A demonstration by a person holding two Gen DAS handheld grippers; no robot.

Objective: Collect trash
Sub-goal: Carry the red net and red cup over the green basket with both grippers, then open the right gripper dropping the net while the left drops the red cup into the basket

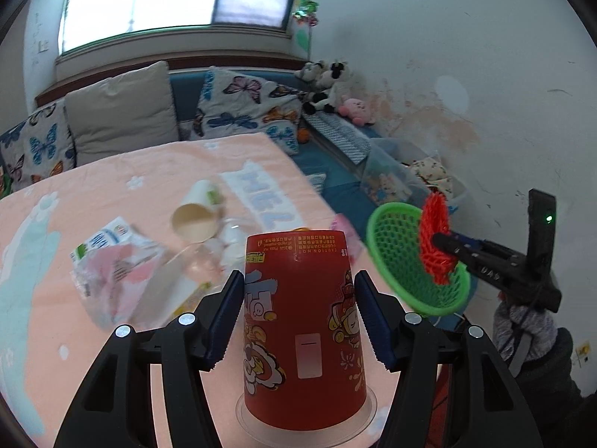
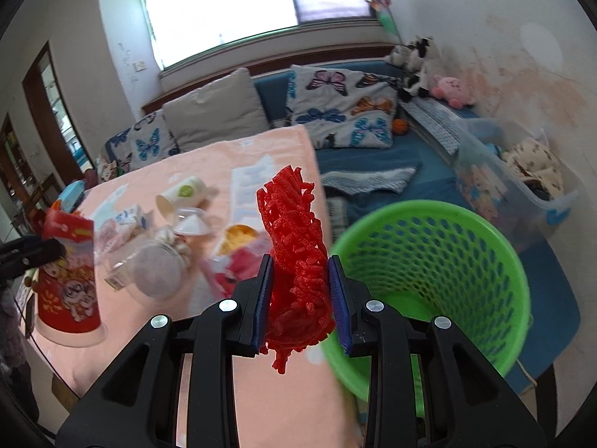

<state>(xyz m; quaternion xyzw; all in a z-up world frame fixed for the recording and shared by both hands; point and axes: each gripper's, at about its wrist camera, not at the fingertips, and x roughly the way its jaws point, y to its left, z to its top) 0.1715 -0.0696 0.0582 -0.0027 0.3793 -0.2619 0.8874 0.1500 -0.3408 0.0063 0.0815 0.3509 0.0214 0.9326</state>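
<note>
Your left claw is clamped on the red paper cup, which sits upside down between the blue pads, its narrow base pointing away from you and its wide mouth toward the camera over a clear plastic lid. The pads press on both sides of the cup, so the claw is partly closed around it, not wide apart.

Your right claw is squeezed tight on the red foam fruit net. The net stands up between the pads and bulges out above and below them. From the left wrist view you can see that claw and the net held in front of the mouth of the green mesh basket; from the right wrist view the basket lies just to the right of the net, tilted with its opening toward you, off the edge of the bench.

The bench wears a pink cloth. Left of the basket, on that cloth, the remaining trash sits in a loose heap: a white paper cup on its side, a crumpled wrapper, small white plastic pieces, a clear bag and a snack packet with yellow contents. The heap is blurred, so finer detail cannot be told.

In the right wrist view the red cup appears at the far left of the bench, well apart from the basket.
</note>
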